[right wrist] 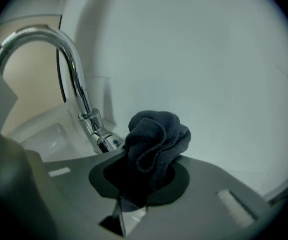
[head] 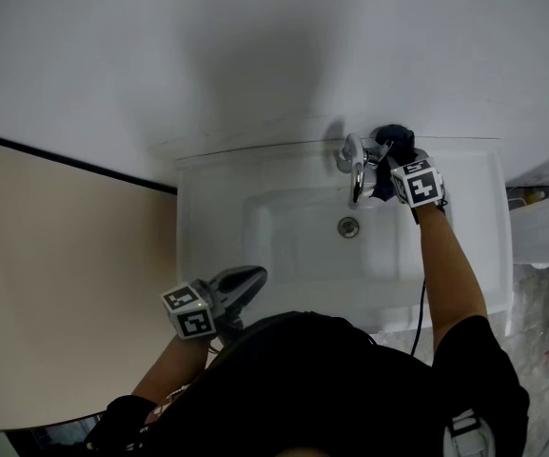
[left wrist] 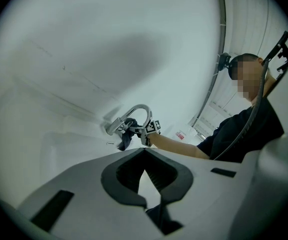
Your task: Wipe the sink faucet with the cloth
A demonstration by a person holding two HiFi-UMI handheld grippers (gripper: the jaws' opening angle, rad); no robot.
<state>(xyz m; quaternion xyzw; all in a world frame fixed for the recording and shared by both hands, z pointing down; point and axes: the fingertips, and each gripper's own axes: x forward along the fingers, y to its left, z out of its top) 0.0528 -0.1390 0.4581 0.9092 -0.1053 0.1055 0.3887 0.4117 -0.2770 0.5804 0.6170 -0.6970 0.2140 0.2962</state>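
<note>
My right hand-held gripper (right wrist: 144, 176) squeezes the dark cloth (right wrist: 156, 136), which is bunched up just beside the faucet (right wrist: 71, 59) base. The cloth's bottom end is hidden in the jaws. That arm reaches straight out. My left hand-held gripper (head: 243, 282) is closed on nothing, well back from the faucet, arm bent.

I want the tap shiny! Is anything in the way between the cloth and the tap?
Nothing visible is. The right tongs hold the dark cloth just beside the tap, near its base, with only bare sink rim between them.
</note>
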